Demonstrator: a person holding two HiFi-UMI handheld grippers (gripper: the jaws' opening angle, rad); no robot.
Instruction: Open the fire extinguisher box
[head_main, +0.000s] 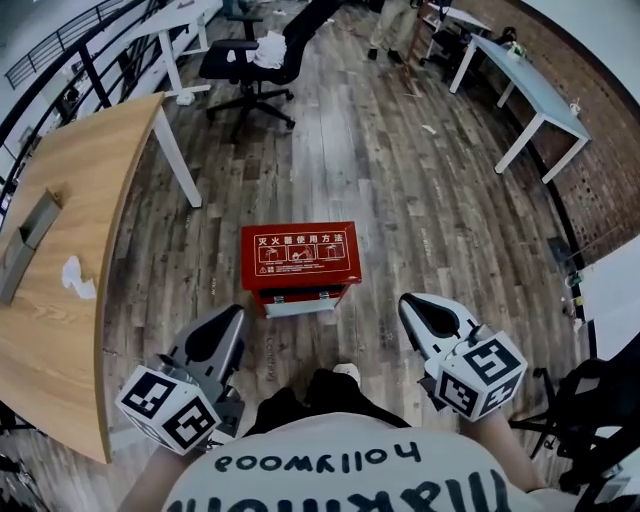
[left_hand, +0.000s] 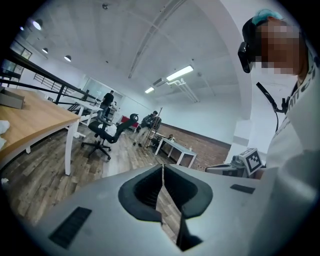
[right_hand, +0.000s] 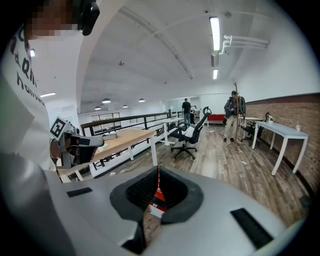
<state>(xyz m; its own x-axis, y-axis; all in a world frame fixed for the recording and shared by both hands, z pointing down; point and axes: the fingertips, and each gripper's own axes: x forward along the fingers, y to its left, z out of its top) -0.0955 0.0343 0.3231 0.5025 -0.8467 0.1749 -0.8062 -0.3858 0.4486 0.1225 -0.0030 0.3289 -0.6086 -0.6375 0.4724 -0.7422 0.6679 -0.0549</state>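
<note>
The fire extinguisher box (head_main: 300, 258) sits shut on the wooden floor (head_main: 420, 190), dead centre of the head view and well apart from both tools. Your left hand-held gripper (head_main: 228, 322) at lower left and your right hand-held gripper (head_main: 412, 305) at lower right are both clenched, jaws together on nothing. Part one set of jaws before you reach in. Come down on the pale strip (head_main: 300, 303) along the near face, probably the latch or handle though it's too small to be sure, and lift squarely. The box is red and flat-topped, with white printed instructions and pictograms on its lid.
</note>
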